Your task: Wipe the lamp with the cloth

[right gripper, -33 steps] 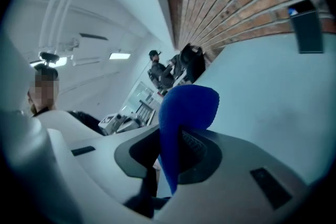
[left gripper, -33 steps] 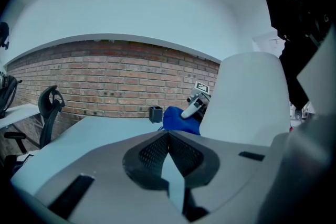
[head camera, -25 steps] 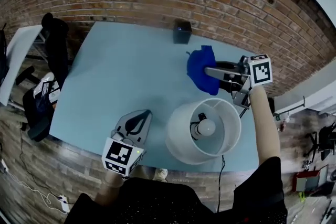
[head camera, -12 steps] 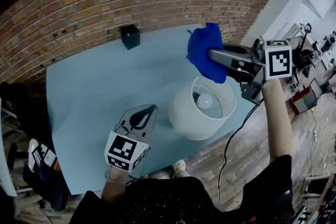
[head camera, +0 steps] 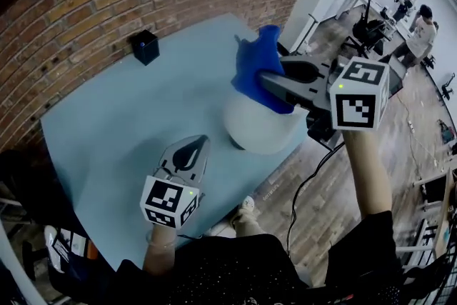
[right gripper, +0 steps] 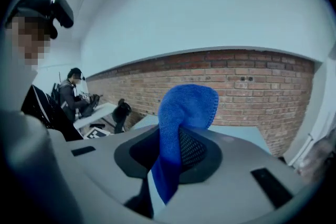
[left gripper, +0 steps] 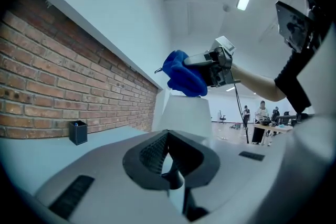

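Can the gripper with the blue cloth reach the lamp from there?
Probably yes. The right gripper holds the cloth right over the lamp, and nothing shows between them.

No word, number or brand can be read anywhere. The only printed signs are black-and-white square markers: one set on the left cube [head camera: 168,202], another on the right cube [head camera: 359,102], up and to the right of the left cube, and all are block patterns, not letters. Down and to the left of the left cube, white sheets [head camera: 68,245] carry dark print of a like kind, too small to make out.
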The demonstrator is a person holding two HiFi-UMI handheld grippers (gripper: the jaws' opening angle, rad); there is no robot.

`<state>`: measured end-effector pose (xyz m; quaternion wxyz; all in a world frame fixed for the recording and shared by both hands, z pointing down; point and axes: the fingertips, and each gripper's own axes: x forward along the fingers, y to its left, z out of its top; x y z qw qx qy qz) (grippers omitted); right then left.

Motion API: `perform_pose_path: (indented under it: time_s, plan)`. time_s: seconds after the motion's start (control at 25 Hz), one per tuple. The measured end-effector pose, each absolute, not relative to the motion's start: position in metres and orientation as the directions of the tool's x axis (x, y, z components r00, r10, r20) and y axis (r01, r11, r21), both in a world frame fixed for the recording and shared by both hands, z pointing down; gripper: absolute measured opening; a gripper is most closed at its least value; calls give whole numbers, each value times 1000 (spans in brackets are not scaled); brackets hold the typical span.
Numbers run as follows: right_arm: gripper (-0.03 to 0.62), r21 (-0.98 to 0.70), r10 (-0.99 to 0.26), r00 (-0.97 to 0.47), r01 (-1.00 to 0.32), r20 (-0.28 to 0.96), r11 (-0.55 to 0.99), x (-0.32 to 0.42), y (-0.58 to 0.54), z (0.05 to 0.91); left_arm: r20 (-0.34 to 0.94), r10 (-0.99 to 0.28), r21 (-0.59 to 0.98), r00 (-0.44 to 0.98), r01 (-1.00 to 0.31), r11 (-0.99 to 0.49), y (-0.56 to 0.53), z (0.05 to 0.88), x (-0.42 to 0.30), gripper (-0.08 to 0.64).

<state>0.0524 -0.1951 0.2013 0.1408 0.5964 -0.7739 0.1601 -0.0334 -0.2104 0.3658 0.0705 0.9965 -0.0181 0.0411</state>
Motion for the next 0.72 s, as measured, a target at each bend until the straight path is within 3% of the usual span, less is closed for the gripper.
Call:
perform_pose_path:
  time_s: [0.2,0.44,0.72]
  plan:
    - [77,34,-883,-83,-993,462,111,32,-189,237,75,-9,147,997,-20,-989,-205,370,-49,8]
    - [77,163,-911,165,-980,378,-110,29,-174,265,53,12,162,999,3,-987,-202,369,-65,9]
    - [77,3,-929,210,-976,305,-220,33,-141,311,55,3,179,998,-7,-984,-196,375,-83,8]
